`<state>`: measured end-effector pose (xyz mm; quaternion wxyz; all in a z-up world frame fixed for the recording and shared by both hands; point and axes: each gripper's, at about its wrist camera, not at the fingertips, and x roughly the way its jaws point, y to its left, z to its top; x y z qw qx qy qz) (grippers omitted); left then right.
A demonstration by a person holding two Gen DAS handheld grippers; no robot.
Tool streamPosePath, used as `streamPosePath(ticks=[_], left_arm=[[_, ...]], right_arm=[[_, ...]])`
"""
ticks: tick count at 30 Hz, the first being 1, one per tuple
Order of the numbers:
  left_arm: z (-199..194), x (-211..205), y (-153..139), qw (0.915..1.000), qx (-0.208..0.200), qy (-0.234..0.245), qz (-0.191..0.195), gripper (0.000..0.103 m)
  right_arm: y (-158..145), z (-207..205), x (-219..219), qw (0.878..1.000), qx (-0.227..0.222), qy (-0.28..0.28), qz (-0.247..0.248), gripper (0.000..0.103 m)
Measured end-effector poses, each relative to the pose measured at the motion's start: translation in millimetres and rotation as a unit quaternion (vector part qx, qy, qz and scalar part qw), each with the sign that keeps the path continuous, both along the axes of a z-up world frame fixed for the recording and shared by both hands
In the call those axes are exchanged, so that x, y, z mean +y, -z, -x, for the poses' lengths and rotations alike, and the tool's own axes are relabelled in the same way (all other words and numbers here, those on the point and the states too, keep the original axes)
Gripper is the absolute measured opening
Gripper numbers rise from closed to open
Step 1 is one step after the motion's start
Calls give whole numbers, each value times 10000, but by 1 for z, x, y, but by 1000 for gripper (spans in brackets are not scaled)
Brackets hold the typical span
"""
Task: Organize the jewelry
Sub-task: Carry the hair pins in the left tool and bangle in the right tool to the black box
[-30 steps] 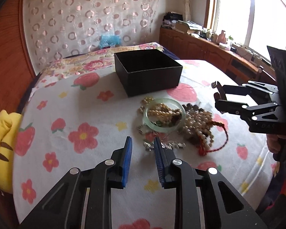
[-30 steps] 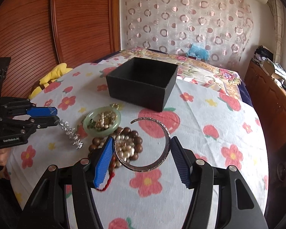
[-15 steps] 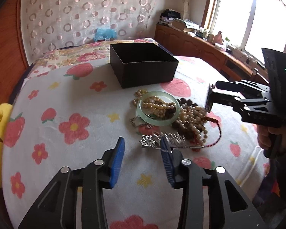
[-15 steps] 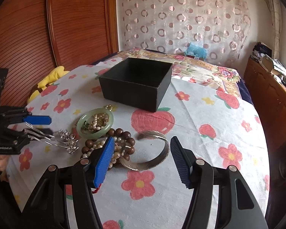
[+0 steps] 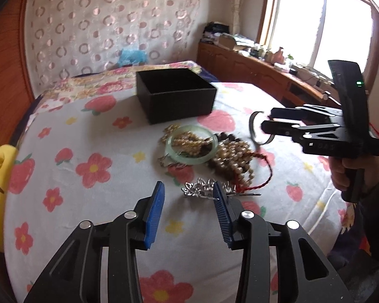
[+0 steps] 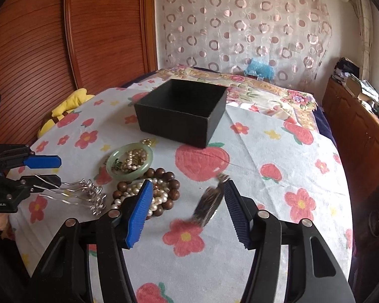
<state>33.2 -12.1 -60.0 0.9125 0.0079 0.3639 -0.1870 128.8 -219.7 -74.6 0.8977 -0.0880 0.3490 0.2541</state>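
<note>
Both grippers are spread wide. Left gripper (image 5: 188, 195) sits by the silver flower hairpin (image 6: 88, 194), prongs against its lower finger. Right gripper (image 6: 187, 197) has the blurry silver metal bangle (image 6: 209, 205) tilted against one finger, near the open black square box (image 6: 182, 112).

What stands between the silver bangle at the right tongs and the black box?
Nothing visible does. Only bare flowered cloth lies between the silver bangle and the black box; the green bangle and beads lie left of that path.
</note>
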Motion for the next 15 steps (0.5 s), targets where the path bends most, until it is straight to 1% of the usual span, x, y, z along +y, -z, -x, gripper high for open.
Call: streamPosePath(ticks=[2, 3, 4, 5, 6, 8, 10, 11, 12, 13, 15], left_arm=[[-2, -5, 0, 9999, -32, 132, 21, 24], [-3, -7, 1, 9998, -49, 194, 35, 16], [-5, -10, 2, 9996, -37, 273, 61, 11], [-6, -12, 2, 9994, -43, 328, 85, 8], [-8, -15, 2, 9993, -76, 360, 76, 6], [-11, -20, 2, 9992, -93, 383, 41, 5], [-14, -24, 1, 9992, -103, 377, -10, 3], [-15, -24, 1, 9993, -95, 360, -17, 3], [-17, -24, 1, 9994, -84, 338, -10, 2], [-18, -23, 0, 9994, -81, 329, 12, 2], [-20, -22, -3, 9995, -92, 296, 44, 2]], right_arm=[[1, -2, -3, 10000, 54, 14, -8, 56], [3, -3, -4, 10000, 81, 21, 0, 53], [5, -3, -4, 9999, 98, 25, 9, 51], [7, -3, -5, 9999, 131, 28, 22, 50], [9, -4, -6, 9999, 159, 25, 24, 45], [13, -5, -8, 9997, 220, 34, 29, 40], [17, -5, -9, 9996, 289, 36, 24, 27], [17, -5, -9, 9995, 302, 33, 26, 24], [18, -5, -9, 9995, 320, 10, 12, 17], [18, -5, -9, 9995, 327, -4, 11, 14], [16, -4, -8, 9996, 294, -33, 22, 12]])
